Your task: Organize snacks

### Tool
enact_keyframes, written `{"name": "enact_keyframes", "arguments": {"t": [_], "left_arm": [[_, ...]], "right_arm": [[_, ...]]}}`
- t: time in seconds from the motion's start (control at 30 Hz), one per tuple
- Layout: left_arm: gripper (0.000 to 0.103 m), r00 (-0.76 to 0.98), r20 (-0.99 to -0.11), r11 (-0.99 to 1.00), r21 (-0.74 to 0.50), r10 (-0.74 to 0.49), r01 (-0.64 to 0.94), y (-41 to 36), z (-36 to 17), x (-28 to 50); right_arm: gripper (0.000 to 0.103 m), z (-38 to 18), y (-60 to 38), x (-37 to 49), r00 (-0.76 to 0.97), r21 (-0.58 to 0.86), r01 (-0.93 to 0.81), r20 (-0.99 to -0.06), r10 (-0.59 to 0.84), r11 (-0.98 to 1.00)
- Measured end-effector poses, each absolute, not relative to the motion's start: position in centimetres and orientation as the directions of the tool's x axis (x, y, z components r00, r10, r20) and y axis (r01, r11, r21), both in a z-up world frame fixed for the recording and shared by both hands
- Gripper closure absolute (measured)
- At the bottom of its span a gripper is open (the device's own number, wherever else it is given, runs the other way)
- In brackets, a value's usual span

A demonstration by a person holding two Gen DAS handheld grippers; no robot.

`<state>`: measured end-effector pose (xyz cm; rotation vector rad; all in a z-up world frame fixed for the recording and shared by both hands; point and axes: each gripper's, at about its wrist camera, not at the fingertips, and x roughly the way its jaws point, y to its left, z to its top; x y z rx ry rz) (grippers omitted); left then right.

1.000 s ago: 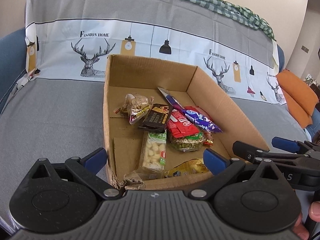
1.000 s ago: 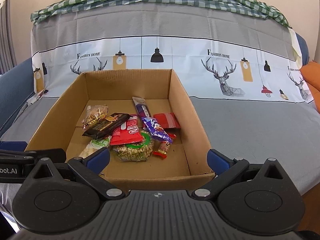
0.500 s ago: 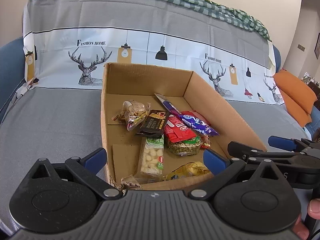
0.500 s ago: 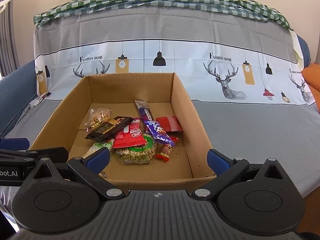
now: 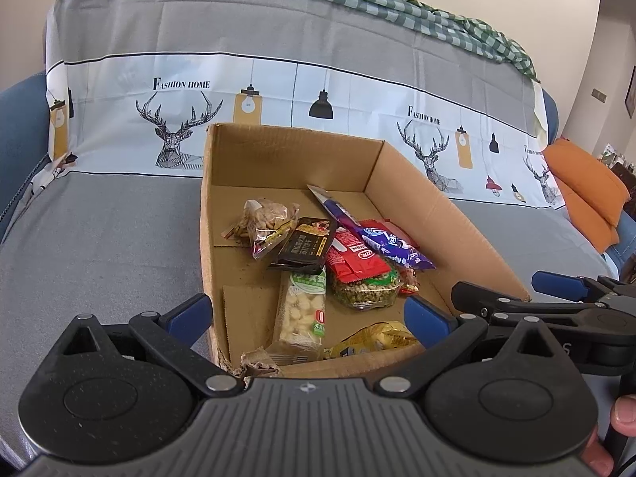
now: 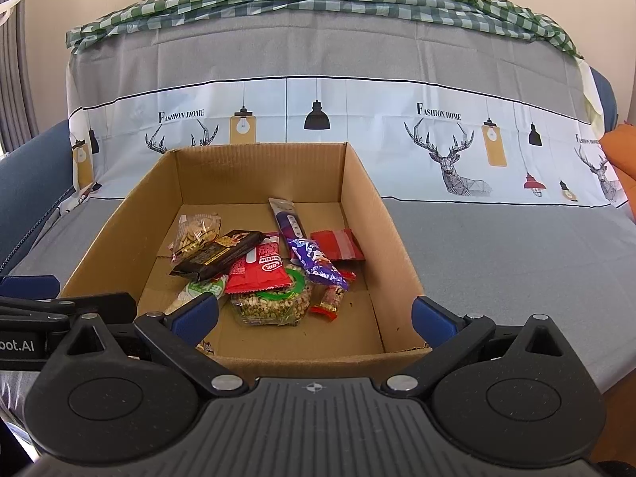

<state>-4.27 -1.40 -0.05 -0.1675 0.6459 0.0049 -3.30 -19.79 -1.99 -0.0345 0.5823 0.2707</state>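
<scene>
While both grippers hover at the near edge of the cardboard box point(image 5: 449, 214), neither holds anything. The box sits on a sofa point(image 5: 99, 238) draped in a grey cover printed with deer heads and hanging lamps, a green checked cloth point(image 6: 318, 0) along its top.

In the left wrist view, the left gripper point(image 5: 308, 312) stands wide, its 2 blue-tipped fingers point(image 5: 189, 312) straddling the box's near left corner, which is torn and frayed. Inside the box, from left to right: a clear bag of nuts point(image 5: 266, 222) lies toward the back left; a black bar point(image 5: 304, 244) leans against it; in front of that lies a long clear packet with a green label point(image 5: 304, 310); a yellow packet point(image 5: 373, 338) rests against the near wall; a red packet point(image 5: 357, 256) lies on a clear pack of green seeds point(image 5: 365, 290); a purple wrapper point(image 5: 391, 246) crosses the red one, and a slim purple-and-white stick pack point(image 5: 336, 208) points to the back wall. An orange cushion point(image 5: 584, 194) lies at far right.

In the right wrist view, the right gripper point(image 6: 314, 314) is likewise spread wide, one finger over the box interior and the other just outside its right wall. A flat red sachet point(image 6: 338, 244) and a small red-ended candy point(image 6: 332, 300) lie right of the purple wrapper.
</scene>
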Motion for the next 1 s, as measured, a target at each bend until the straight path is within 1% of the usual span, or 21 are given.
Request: {"name": "enact_keyframes", "arguments": {"t": [0.9, 1.0], "left_arm": [[0.001, 0.801, -0.597, 0.987, -0.149, -0.046, -0.054, -1.47, -0.23, -4.16], [0.001, 0.808, -0.586, 0.987, -0.156, -0.061, -0.039, -1.48, -0.13, -4.22]], "right_arm": [[0.001, -2.23, -19.73, -3.13, 0.797, 0.049, -0.259, -0.554, 0.242, 0.965], [0.001, -2.18, -19.73, -3.14, 0.797, 0.05, -0.26, -0.553, 0.244, 0.964]]}}
